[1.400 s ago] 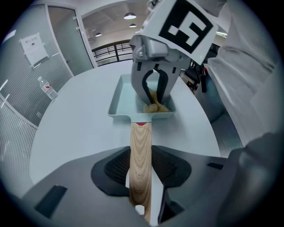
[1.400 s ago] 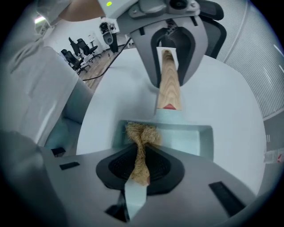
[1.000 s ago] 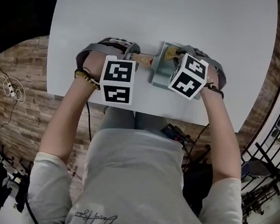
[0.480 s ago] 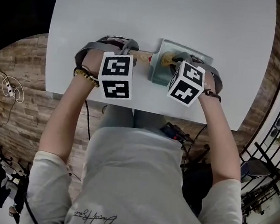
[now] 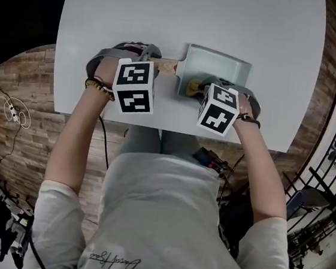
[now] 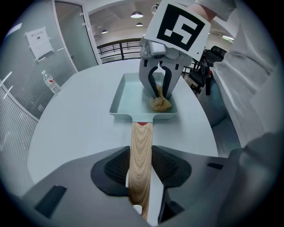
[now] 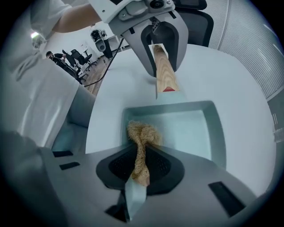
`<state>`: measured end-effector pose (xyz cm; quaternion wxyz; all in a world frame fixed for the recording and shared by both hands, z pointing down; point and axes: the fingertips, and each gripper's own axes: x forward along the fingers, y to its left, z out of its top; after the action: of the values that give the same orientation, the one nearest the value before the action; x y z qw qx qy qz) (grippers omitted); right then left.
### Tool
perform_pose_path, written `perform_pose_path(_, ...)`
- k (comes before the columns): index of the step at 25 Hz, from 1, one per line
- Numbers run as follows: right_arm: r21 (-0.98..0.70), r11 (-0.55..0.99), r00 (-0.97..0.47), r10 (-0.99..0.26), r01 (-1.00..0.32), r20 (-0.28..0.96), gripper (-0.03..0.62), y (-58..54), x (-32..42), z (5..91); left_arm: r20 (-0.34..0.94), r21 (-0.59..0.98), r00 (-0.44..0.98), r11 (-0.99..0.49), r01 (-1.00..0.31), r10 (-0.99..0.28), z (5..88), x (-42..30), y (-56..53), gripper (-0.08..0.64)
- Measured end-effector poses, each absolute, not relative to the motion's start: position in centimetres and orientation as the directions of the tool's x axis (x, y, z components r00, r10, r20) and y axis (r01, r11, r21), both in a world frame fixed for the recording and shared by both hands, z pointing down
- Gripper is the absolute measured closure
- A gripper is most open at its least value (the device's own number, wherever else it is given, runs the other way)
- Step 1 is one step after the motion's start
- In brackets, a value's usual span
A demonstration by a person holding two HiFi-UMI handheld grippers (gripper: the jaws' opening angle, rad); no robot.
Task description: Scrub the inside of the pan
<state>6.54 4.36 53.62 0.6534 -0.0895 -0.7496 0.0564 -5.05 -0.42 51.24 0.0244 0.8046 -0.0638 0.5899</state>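
Observation:
A pale teal rectangular pan (image 5: 221,64) lies on the white table, its wooden handle (image 5: 165,67) pointing left. My left gripper (image 5: 148,55) is shut on that handle (image 6: 141,146), which runs between the pads of the left gripper (image 6: 141,177). My right gripper (image 5: 197,87) is shut on a tan fibre scrubber (image 7: 142,133), whose bunched end rests on the pan floor (image 7: 191,128) at the near left corner. From the left gripper view the scrubber (image 6: 161,103) sits under the right gripper (image 6: 159,84) against the pan's near right wall.
The table's near edge (image 5: 157,123) runs just behind both hands, with the person's torso below it. Bare tabletop (image 5: 200,14) stretches beyond the pan. Glass walls, a railing and office chairs stand far off.
My right gripper has dragged the scrubber from the pan's far left part back toward the near edge, uncovering more of the pan floor. The left gripper has kept its hold on the handle.

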Motion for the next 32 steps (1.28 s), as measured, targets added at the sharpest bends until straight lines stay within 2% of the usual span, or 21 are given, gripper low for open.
perform_pose_path(5, -0.188, 0.979, -0.130, 0.198, 0.080, 0.972, 0.523, 4.4, 6.5, 53.6, 0.956, -0.038, 0.287, -0.996, -0.083, -0.060, 51.2, -5.0, -0.2, 0.405)
perform_pose_path(13, -0.072, 0.997, -0.110, 0.073, 0.016, 0.991, 0.522, -1.0, 6.9, 53.9, 0.958, -0.036, 0.282, -0.998, -0.053, -0.050, 51.0, -5.0, 0.5, 0.407)
perform_pose_path(23, 0.063, 0.998, -0.123, -0.062, 0.003, 0.990, 0.520, -4.8, 6.7, 54.0, 0.954, -0.017, 0.295, -0.994, -0.104, -0.048, 51.0, -5.0, 0.5, 0.405)
perform_pose_path(32, 0.013, 1.000, -0.145, -0.013, 0.002, 0.989, 0.522, -2.2, 7.2, 53.9, 0.956, -0.013, 0.289, -0.991, -0.132, -0.051, 51.2, -5.2, 0.0, 0.404)
